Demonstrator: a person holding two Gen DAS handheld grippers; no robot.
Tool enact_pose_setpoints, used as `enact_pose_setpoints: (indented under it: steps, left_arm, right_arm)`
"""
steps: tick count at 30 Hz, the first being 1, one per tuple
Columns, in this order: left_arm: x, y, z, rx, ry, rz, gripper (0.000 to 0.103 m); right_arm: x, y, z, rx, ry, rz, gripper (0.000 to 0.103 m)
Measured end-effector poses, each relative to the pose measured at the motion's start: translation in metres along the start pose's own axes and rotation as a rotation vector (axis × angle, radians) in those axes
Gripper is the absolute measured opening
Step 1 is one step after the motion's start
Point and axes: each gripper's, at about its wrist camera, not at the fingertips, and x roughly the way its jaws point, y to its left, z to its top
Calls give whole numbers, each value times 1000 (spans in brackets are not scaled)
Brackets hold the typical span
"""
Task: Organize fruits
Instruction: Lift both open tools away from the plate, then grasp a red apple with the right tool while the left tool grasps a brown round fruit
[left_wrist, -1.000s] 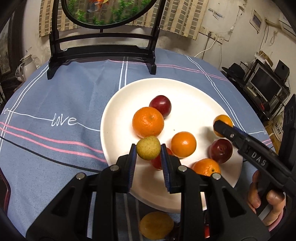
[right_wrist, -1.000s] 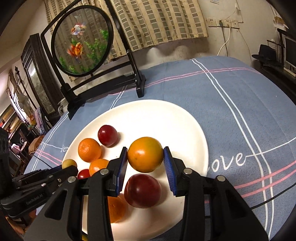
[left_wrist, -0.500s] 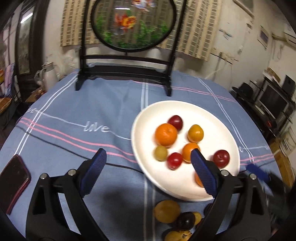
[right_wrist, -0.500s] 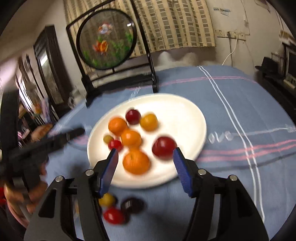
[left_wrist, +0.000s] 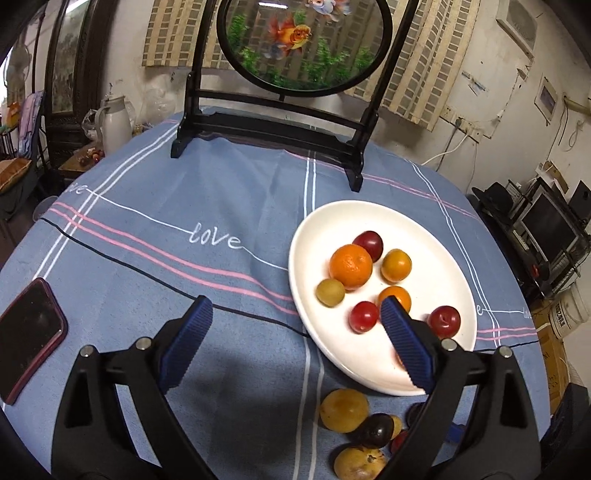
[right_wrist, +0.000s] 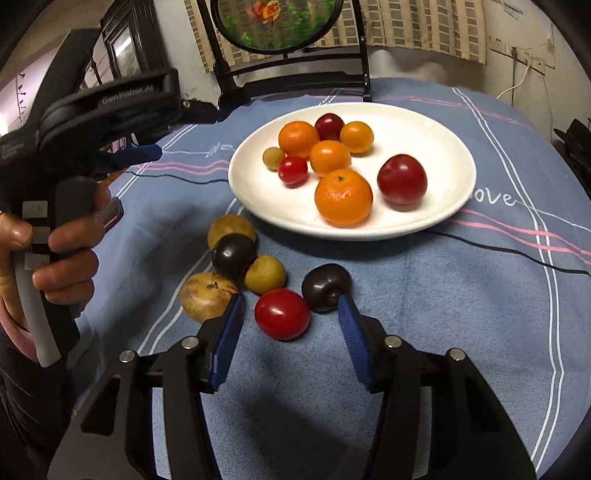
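A white plate (right_wrist: 443, 155) (left_wrist: 436, 236) holds several fruits: oranges, red plums and a small yellow-green fruit (left_wrist: 330, 292). Several loose fruits lie on the cloth in front of it, among them a red one (right_wrist: 282, 314), a dark plum (right_wrist: 326, 287) and yellow ones (right_wrist: 265, 274) (left_wrist: 343, 410). My right gripper (right_wrist: 290, 334) is open and empty, its jaws either side of the red loose fruit, just short of it. My left gripper (left_wrist: 295, 347) is wide open and empty, above the cloth at the plate's near left edge; it shows in the right wrist view (right_wrist: 136, 153).
A black stand with a round goldfish panel (left_wrist: 306, 44) stands at the table's back. A dark phone (left_wrist: 26, 332) lies at the left on the blue striped cloth (left_wrist: 166, 206). A white jug (left_wrist: 114, 122) and clutter lie beyond the table edge.
Both grippers let go of their fruits onto the plate, opened and pulled back. The right gripper has come down close to the loose fruits in front of the plate.
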Motion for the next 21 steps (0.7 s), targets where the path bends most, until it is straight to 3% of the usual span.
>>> enact_pose_setpoints:
  steps: [21]
  left_arm:
    - [-3, -7, -2, 29, -7, 1, 94]
  right_arm:
    - [9, 5, -5, 2, 29, 56, 41]
